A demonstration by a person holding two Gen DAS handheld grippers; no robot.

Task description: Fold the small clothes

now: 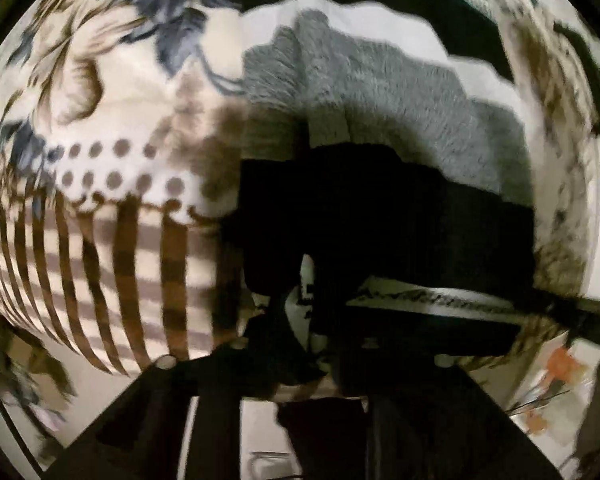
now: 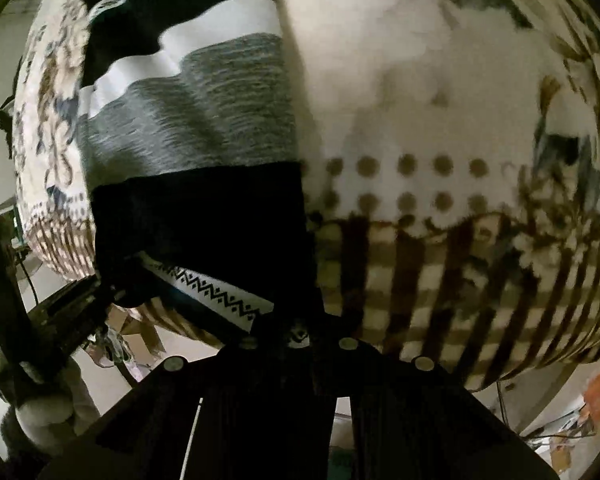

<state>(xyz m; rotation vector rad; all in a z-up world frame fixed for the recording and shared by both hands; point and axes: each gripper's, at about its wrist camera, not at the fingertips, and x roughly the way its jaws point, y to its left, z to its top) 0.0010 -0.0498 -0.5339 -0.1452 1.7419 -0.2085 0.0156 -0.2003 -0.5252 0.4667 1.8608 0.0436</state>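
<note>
A striped garment [image 1: 380,128] is seen spread on a patterned blanket [image 1: 112,152], with bands of white, grey and black running across it. In the left wrist view its black band [image 1: 380,220] lies nearest the camera, and a white strip with a black zigzag pattern [image 1: 432,298] is seen along the near edge. The left tongs [image 1: 320,320] are seen at the black hem, and dark cloth appears to be bunched between the fingers (both pictures are blurred, so the grip cannot be told for certain).

In the right wrist view the same garment [image 2: 188,120] occupies the left half, and the blanket [image 2: 440,120], with its dots and brown stripes, fills the right. The zigzag strip [image 2: 216,294] is seen lifted off the blanket and running down toward the right tongs [image 2: 300,336], which are closed on its end. At the far left of that view the other tool is seen, held in a gloved hand [image 2: 44,404].
</note>
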